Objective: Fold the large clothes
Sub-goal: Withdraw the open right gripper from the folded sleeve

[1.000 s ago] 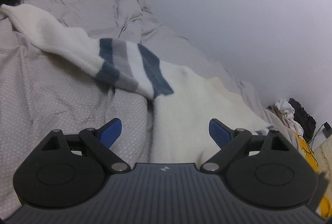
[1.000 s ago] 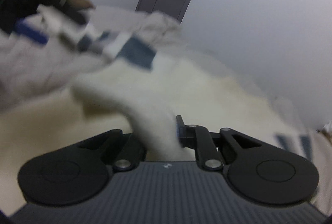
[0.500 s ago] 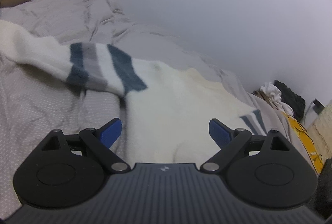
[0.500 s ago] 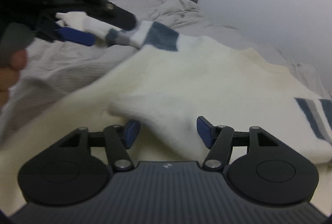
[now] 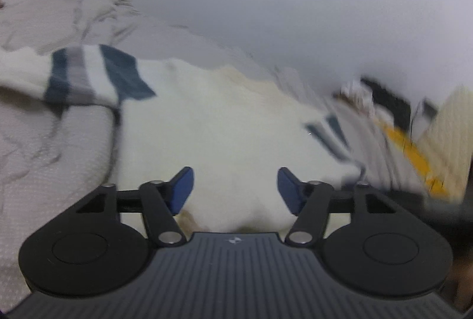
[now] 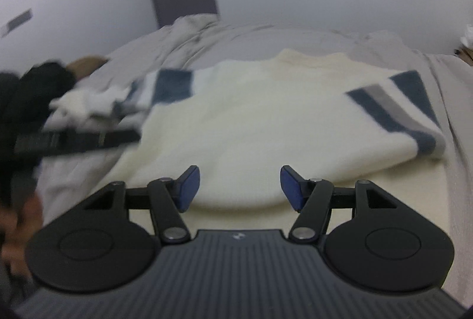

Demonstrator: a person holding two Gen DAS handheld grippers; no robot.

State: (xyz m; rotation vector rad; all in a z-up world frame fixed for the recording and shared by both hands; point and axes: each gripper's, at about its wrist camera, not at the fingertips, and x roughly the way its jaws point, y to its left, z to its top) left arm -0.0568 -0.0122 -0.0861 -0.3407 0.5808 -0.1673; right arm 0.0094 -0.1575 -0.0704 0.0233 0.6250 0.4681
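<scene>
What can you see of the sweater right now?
The sweater is cream, fuzzy knit, with a round ribbed neck at the far side. It lies flat on the bed, hem edge nearest the right claw. Each sleeve carries dark blue and grey stripes; the one on the right of this view is folded in along the body, the other stretches out to the side across the bedding. Both claws are open and hold nothing; the left claw hovers over the body.
</scene>
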